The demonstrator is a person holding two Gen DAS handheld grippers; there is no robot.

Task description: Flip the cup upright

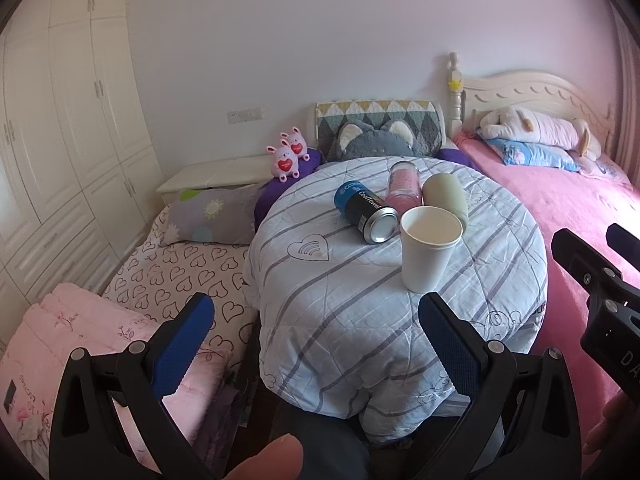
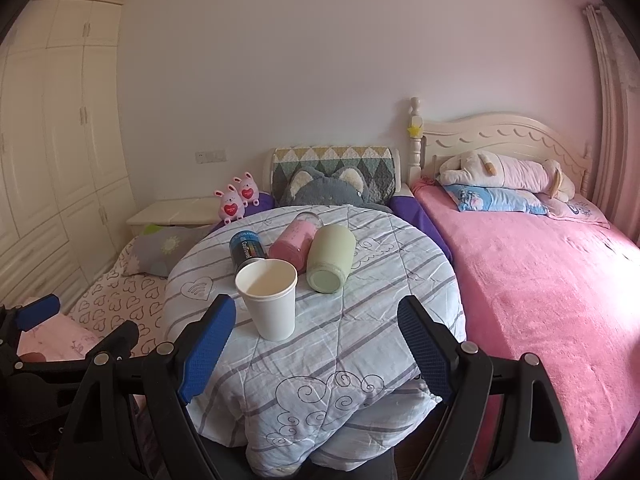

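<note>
A white paper cup (image 1: pixel 428 250) (image 2: pixel 270 300) stands upright, mouth up, on a round surface covered by a striped quilt (image 1: pixel 360 320) (image 2: pixel 340 340). Behind it lie a black and blue can (image 1: pixel 366 212) (image 2: pixel 246 250), a pink cup (image 1: pixel 404 184) (image 2: pixel 294 242) and a pale green cup (image 1: pixel 446 196) (image 2: pixel 330 260), all on their sides. My left gripper (image 1: pixel 316 340) is open and empty, in front of and left of the paper cup. My right gripper (image 2: pixel 316 340) is open and empty, just in front of the paper cup; it also shows at the right edge of the left wrist view (image 1: pixel 592 264).
A pink bed (image 2: pixel 540 280) with a plush toy (image 2: pixel 508 172) lies to the right. A heart-print mattress (image 1: pixel 180 276) with a grey pillow (image 1: pixel 216 216) lies to the left. A grey cat cushion (image 1: pixel 376 140) and two pink bunnies (image 1: pixel 290 154) sit behind. White wardrobes (image 1: pixel 60 140) stand at left.
</note>
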